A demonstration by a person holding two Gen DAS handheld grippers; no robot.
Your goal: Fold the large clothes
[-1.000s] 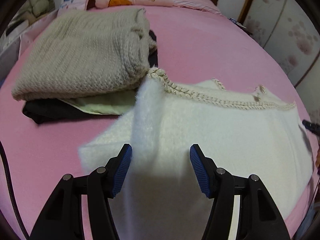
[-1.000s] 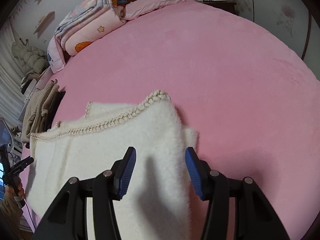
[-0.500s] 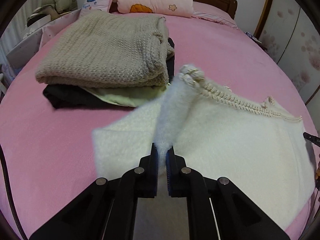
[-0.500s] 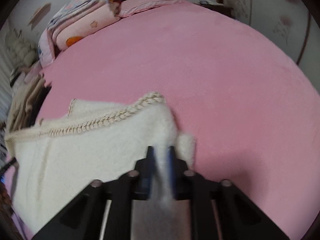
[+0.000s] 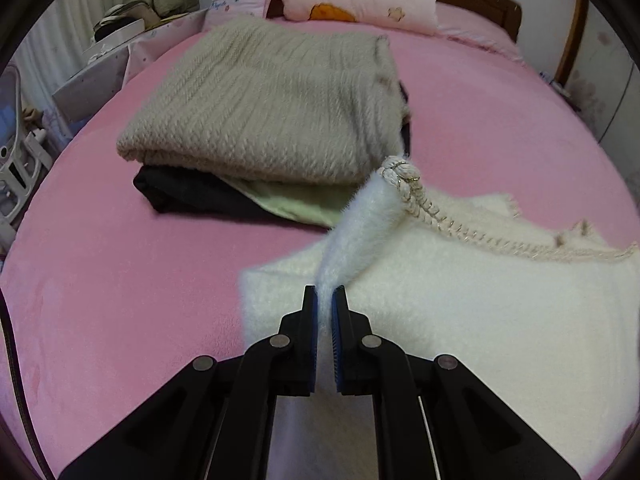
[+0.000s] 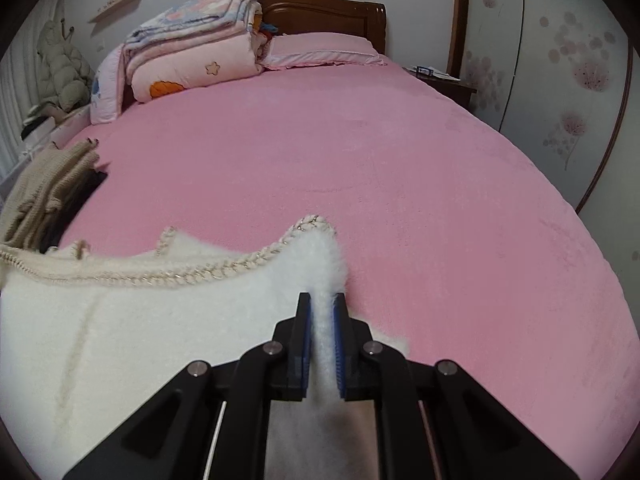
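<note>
A fluffy white sweater (image 5: 480,304) with a braided cream trim lies spread on the pink bed (image 5: 120,264). My left gripper (image 5: 324,294) is shut on its left edge and lifts that corner off the bed. The sweater also shows in the right wrist view (image 6: 140,320). My right gripper (image 6: 322,300) is shut on its right edge, just behind the trimmed corner, and holds it raised.
A stack of folded clothes, with a beige knit sweater (image 5: 272,100) on top of black and light green items, lies to the left of the white sweater. Folded quilts (image 6: 192,60) and a pillow (image 6: 320,50) sit by the wooden headboard. A nightstand (image 6: 444,82) stands at the right.
Both grippers went from open around the sweater's edges to shut on them. Both have then lifted the pinched edges and risen, so more of the bed and room shows.
</note>
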